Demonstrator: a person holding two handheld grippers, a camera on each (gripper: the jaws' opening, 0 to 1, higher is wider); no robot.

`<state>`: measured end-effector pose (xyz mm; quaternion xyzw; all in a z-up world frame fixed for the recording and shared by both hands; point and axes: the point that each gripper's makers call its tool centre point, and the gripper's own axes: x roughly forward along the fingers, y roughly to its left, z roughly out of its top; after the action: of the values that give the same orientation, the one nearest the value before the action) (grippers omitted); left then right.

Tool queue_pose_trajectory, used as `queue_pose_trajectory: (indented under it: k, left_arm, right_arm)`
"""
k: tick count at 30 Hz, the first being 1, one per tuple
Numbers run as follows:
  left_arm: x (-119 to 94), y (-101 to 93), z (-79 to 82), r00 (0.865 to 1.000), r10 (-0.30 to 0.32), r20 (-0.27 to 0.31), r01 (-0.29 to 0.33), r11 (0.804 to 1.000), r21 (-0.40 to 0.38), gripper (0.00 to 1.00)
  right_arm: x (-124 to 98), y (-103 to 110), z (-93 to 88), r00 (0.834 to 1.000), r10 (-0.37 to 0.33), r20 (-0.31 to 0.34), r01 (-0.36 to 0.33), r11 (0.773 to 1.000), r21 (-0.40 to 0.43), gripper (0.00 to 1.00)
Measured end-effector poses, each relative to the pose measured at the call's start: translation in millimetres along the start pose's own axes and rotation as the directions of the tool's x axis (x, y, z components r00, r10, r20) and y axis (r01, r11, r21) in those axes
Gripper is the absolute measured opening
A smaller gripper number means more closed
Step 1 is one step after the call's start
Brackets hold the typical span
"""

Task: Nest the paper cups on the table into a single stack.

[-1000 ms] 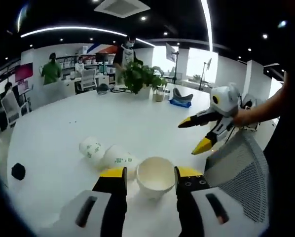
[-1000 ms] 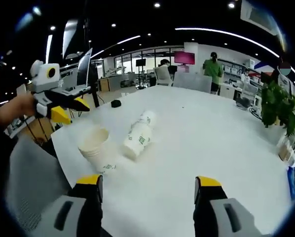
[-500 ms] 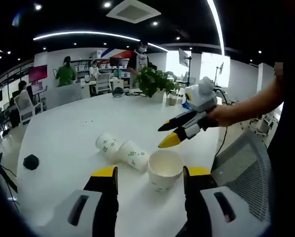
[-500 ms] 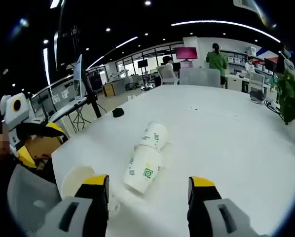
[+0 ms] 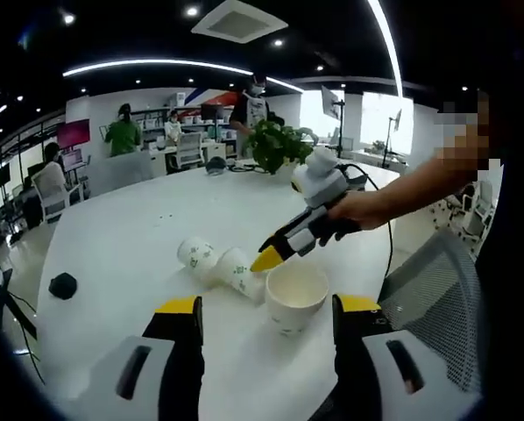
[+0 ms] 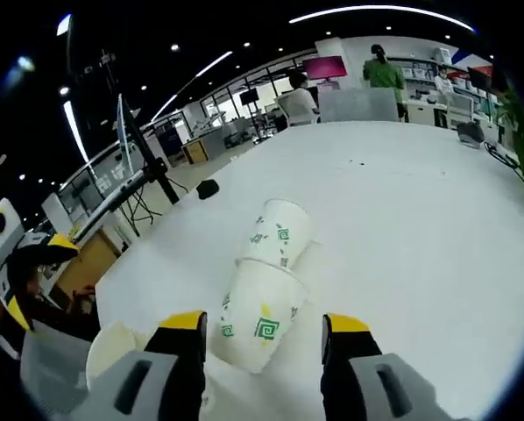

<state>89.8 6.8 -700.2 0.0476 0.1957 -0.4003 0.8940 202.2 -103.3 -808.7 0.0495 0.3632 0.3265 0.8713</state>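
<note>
Right gripper view: the right gripper (image 6: 262,326) has its jaws spread around the nearer of two lying paper cups (image 6: 258,314), nested on the white table (image 6: 420,228). One upright cup (image 5: 297,296) stands between the left gripper (image 5: 266,311)'s parted jaws.

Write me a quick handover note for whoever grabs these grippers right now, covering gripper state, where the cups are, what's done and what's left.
Left gripper: open, empty, astride the upright cup.
Right gripper: open, empty, closing in on the nearer lying cup; its tips show above that cup in the left gripper view.
Second lying cup rests end to end with the first on the table; whether they are nested, I cannot tell.
Done: no single stack.
Left: nest all cups.
</note>
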Motion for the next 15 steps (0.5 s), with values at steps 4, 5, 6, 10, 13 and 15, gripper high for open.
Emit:
queue_pose_trajectory:
  k: [4, 5, 6, 10, 13, 15]
  left_arm:
    - [-2, 4.5, 0.2, 0.999, 0.035, 0.013, -0.035, 0.999, -0.007, 0.65]
    - [-3, 5.2, -0.7, 0.999, 0.041, 0.012, -0.041, 0.999, -0.009, 0.66]
    - [-4, 5.5, -1.4, 0.999, 0.043, 0.011, -0.043, 0.999, -0.009, 0.66]
    - [-6, 7.2, -5.0, 0.999, 0.049, 0.006, -0.049, 0.999, -0.013, 0.66]
    - [-7, 10.2, -6.9, 0.998, 0.061, 0.001, -0.061, 0.998, -0.012, 0.68]
    - [-8, 12.3, -7.7, 0.998, 0.066, -0.004, -0.066, 0.998, -0.006, 0.70]
  right_arm:
    - [9, -1, -2.4, 0.999, 0.003, -0.038, -0.003, 1.000, 0.018, 0.48]
    - [10, -1, -1.6, 0.999, 0.002, -0.038, -0.001, 1.000, 0.028, 0.48]
    - [14, -4, -2.3, 0.999, -0.007, -0.042, 0.009, 1.000, 0.026, 0.48]
    - [19, -11, -1.7, 0.998, -0.042, -0.047, 0.041, 0.999, -0.014, 0.47]
    - [21, -9, -4.8, 0.997, -0.042, -0.060, 0.041, 0.999, -0.009, 0.45]
    - [18, -9, -7.1, 0.996, -0.054, -0.066, 0.053, 0.998, -0.018, 0.41]
